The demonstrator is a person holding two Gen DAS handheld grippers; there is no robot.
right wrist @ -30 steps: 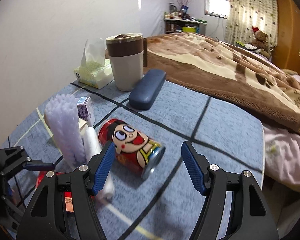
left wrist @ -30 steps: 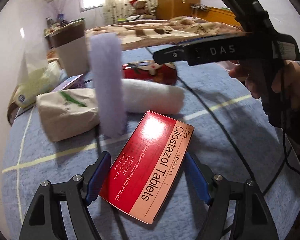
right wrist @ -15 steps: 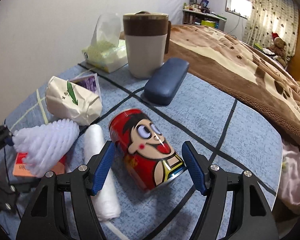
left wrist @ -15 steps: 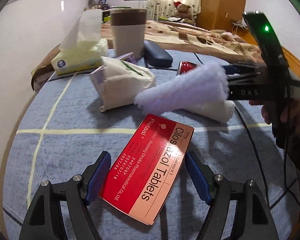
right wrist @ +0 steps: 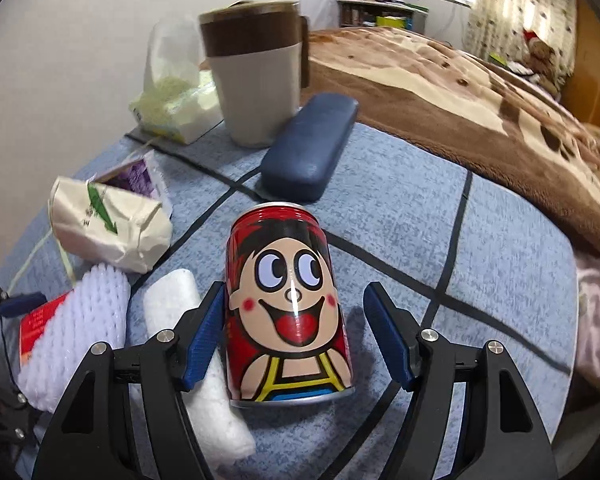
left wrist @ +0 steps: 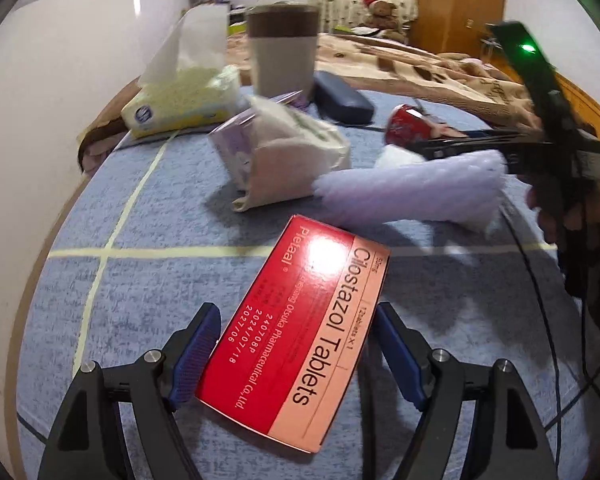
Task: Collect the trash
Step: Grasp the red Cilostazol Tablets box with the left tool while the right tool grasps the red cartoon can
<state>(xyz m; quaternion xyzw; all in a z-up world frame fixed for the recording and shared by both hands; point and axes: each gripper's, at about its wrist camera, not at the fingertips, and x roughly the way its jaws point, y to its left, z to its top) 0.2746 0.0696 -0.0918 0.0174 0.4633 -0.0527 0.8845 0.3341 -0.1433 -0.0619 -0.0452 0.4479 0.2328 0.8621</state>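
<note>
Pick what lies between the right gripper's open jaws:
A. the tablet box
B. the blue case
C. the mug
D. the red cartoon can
D: the right wrist view shows the can lying between the right gripper's open jaws, with a gap on its right side.

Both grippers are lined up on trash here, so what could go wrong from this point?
The right gripper straddles the red cartoon can, which lies on its side and might roll away. The white roll touches the left finger and might get pinched too. The left gripper is open around the flat Cilostazol Tablets box; fingers may slide over it.
</note>
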